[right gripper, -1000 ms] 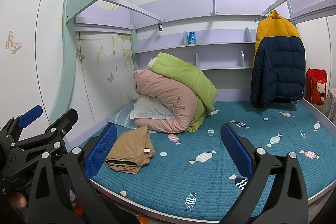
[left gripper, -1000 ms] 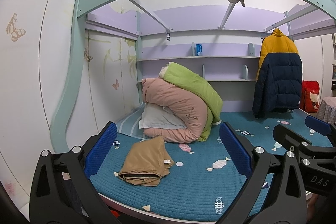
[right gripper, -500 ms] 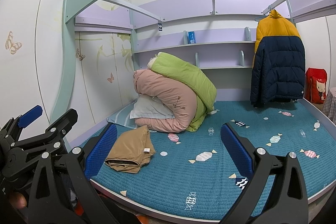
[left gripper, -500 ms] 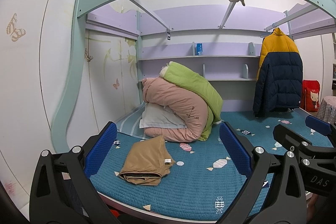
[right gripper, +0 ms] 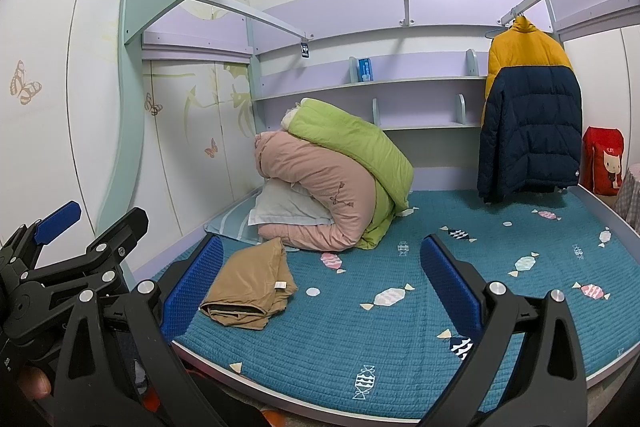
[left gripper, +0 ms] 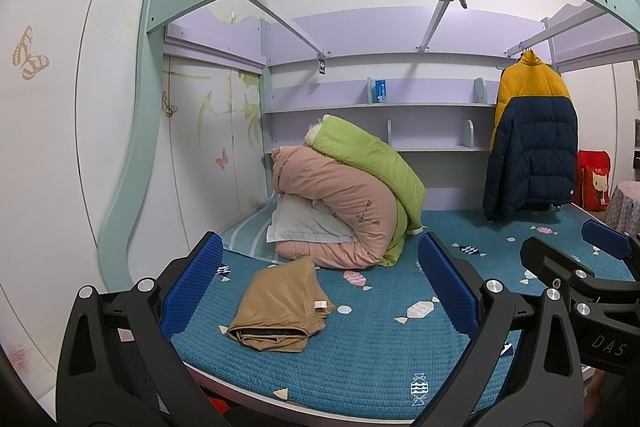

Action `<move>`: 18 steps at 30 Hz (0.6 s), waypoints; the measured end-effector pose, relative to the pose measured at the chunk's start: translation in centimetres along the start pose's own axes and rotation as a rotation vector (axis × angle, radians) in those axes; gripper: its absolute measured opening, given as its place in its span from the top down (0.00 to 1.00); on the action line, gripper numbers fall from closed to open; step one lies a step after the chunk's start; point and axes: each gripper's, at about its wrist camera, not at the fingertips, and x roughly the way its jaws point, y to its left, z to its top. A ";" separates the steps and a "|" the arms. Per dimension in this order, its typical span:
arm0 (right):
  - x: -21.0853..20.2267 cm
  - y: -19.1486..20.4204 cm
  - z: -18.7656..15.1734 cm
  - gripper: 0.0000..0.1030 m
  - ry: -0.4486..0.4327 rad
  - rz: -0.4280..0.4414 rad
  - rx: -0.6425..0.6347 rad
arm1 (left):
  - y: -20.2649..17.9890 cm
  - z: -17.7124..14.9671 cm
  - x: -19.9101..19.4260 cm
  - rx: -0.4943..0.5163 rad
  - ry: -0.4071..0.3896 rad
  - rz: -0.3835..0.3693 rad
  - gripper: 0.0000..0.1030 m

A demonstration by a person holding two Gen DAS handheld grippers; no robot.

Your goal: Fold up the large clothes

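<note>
Teal bed [left gripper: 360,359]: folded tan garment [left gripper: 280,303] ahead of both empty, spread claws.

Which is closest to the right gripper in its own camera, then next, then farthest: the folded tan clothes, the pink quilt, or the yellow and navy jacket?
From the right gripper:
1. Folded tan clothes, front left on the bed, beside the left finger.
2. Pink quilt, rolled up behind the clothes, left of middle.
3. Yellow and navy jacket, hanging at the back right.

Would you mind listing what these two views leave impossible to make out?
- Tan folded garment: its type, both views; the folds hide its shape.
- Blue box on the shelf: print too small.
- Pillow: mostly buried under the pink duvet.
- Red bag: partly hidden behind the bed's edge.
</note>
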 end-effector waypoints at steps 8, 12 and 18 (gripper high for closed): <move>0.3 0.3 -0.3 0.07 0.006 -0.004 0.011 | -0.2 -0.4 0.3 0.003 0.005 0.008 0.05; 0.8 0.1 -0.5 0.07 0.010 -0.001 0.023 | -0.4 -0.6 0.8 0.011 0.010 0.012 0.05; 2.3 -0.6 -1.0 0.07 0.027 0.009 0.047 | -1.1 -0.9 2.5 0.023 0.030 0.028 0.05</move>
